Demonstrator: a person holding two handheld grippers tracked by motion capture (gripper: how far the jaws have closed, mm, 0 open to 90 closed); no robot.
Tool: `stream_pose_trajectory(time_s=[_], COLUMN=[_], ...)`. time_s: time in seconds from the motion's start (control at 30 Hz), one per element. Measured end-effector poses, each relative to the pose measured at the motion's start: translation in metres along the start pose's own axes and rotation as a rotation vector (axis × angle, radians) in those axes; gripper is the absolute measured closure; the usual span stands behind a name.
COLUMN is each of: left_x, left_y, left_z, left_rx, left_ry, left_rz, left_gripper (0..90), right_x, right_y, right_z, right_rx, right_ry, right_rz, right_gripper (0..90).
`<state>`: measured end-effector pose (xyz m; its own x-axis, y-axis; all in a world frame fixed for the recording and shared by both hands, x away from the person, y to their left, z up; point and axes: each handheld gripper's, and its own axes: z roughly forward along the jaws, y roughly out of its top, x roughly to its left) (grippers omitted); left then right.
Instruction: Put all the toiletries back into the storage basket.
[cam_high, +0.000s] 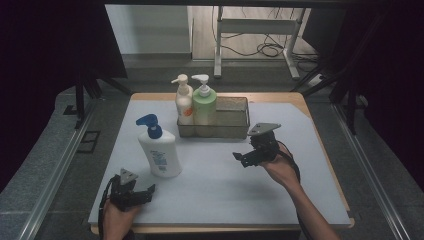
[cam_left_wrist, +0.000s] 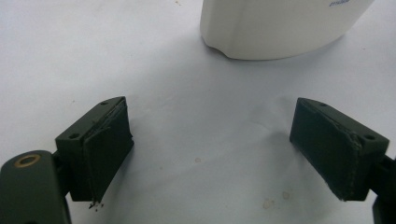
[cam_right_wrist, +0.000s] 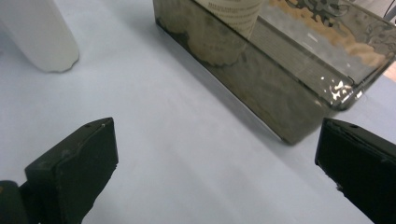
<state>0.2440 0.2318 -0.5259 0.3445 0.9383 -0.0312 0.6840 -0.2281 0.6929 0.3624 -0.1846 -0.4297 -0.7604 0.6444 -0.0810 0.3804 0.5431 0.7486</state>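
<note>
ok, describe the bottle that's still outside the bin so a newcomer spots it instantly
On the pale grey mat, look left of the clear bin that holds two pump bottles. The white bottle stands alone on the mat, upright. Its blue pump and blue label set it apart.

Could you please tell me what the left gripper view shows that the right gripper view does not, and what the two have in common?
The left gripper view alone gives the left gripper, its jaws wide apart with nothing between them, aimed at the rounded base of the white bottle from close by. The right gripper view alone gives the right gripper, also open and empty, and the clear tray with a bottle standing inside it. Both share the pale mat and the white bottle, which in the right gripper view stands at the upper left.
</note>
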Motion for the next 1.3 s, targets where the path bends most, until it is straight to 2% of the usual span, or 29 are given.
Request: stream_pose_trajectory(time_s=[0.3,0.63,0.67,0.73,0.8,0.87,1.03,1.3], left_x=[0.000,-0.001,-0.001,-0.001,-0.001,-0.001,-0.003,0.000], left_y=[0.000,0.003,0.003,0.003,0.004,0.004,0.006,0.010], left_z=[0.000,0.000,-0.001,-0.001,-0.002,-0.003,-0.004,-0.009], left_rx=[0.001,0.009,0.011,0.011,0.008,0.009,0.006,-0.027], left_ry=[0.000,0.022,0.025,0.027,0.030,0.028,0.036,0.038], left_rz=[-0.001,-0.027,-0.030,-0.030,-0.026,-0.020,-0.005,-0.036], left_gripper=[12.6,15.1,16.6,17.4,19.8,26.8,31.8,44.4], right_x=[0.001,-0.001,0.000,0.000,0.001,0.002,0.006,0.010], right_y=[-0.022,-0.052,-0.060,-0.062,-0.068,-0.077,-0.090,-0.109], right_z=[-0.014,-0.027,-0.029,-0.029,-0.030,-0.031,-0.028,-0.020], right_rx=[0.001,-0.011,-0.009,-0.009,-0.004,-0.003,0.018,0.060], right_ry=[-0.017,-0.039,-0.037,-0.038,-0.041,-0.040,-0.048,-0.051], right_rz=[-0.010,0.047,0.060,0.063,0.067,0.084,0.087,0.097], right_gripper=[0.0,0.0,0.0,0.0,0.0,0.0,0.0,0.0])
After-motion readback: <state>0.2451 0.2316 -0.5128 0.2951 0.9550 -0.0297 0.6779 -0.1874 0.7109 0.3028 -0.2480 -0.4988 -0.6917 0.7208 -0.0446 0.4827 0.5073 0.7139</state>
